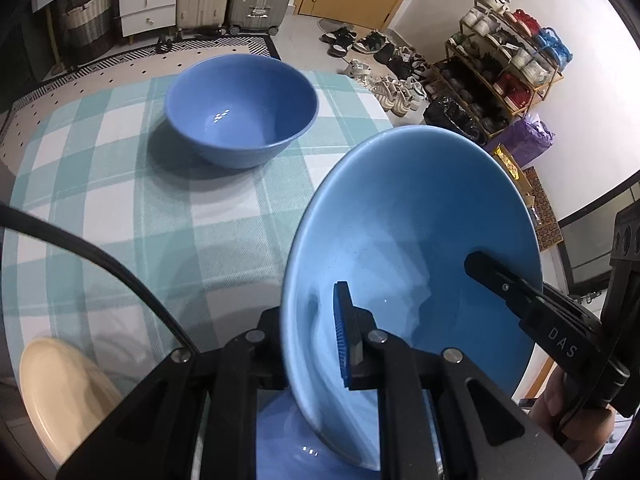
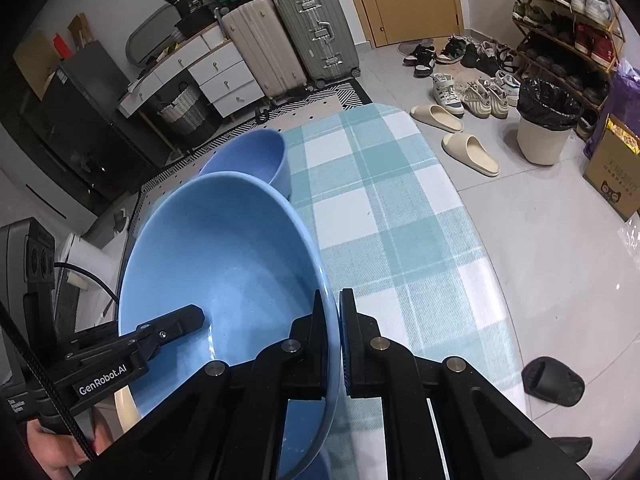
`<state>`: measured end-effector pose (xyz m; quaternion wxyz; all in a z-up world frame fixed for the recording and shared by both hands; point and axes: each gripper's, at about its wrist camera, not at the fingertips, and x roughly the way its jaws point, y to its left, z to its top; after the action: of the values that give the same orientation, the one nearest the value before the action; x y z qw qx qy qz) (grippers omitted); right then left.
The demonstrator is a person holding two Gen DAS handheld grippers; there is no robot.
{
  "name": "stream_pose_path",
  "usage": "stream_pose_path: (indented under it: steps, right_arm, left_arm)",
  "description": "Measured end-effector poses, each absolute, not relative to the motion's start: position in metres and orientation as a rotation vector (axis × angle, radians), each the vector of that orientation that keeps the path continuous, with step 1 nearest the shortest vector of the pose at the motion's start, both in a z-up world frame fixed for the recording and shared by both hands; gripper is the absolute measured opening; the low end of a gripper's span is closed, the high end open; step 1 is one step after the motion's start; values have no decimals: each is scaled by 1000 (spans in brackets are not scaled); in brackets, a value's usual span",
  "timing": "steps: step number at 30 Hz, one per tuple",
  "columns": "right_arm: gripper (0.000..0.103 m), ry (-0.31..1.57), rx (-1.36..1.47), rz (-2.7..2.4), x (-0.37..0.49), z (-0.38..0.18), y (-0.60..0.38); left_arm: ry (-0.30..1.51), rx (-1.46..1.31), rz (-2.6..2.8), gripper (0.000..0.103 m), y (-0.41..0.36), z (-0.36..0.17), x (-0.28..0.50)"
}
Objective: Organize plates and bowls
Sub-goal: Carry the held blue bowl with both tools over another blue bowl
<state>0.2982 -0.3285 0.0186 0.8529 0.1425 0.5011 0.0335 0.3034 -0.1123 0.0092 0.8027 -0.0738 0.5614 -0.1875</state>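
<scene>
A light blue bowl (image 1: 400, 216) (image 2: 224, 248) hangs tilted above the checked tablecloth (image 1: 120, 200) (image 2: 380, 200), held from both sides. My left gripper (image 1: 308, 340) is shut on its near-left rim, one blue pad inside the bowl. My right gripper (image 2: 332, 332) is shut on the opposite rim; its inner finger (image 1: 500, 280) shows in the left wrist view. A darker blue bowl (image 1: 240, 108) (image 2: 256, 152) stands upright on the cloth farther back. A cream plate (image 1: 60, 392) lies at the near left. Something blue and glossy (image 1: 280, 440) lies below the held bowl, mostly hidden.
The table's rounded edge (image 2: 460, 208) drops to a tiled floor with slippers (image 2: 472, 152), shoes and a lined bin (image 2: 544, 128). A shoe rack (image 1: 500, 64) stands by the wall. Suitcases (image 2: 288, 36) and a drawer unit stand beyond the table.
</scene>
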Motion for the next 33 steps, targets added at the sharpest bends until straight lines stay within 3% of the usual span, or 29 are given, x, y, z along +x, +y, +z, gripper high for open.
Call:
stream_pose_path:
  steps: [12, 33]
  right_arm:
    - [5, 1045, 275, 114, 241, 28, -300]
    - [6, 1089, 206, 102, 191, -29, -271]
  left_arm:
    - [1176, -159, -381, 14, -85, 10, 240]
    - [1135, -63, -304, 15, -81, -33, 184]
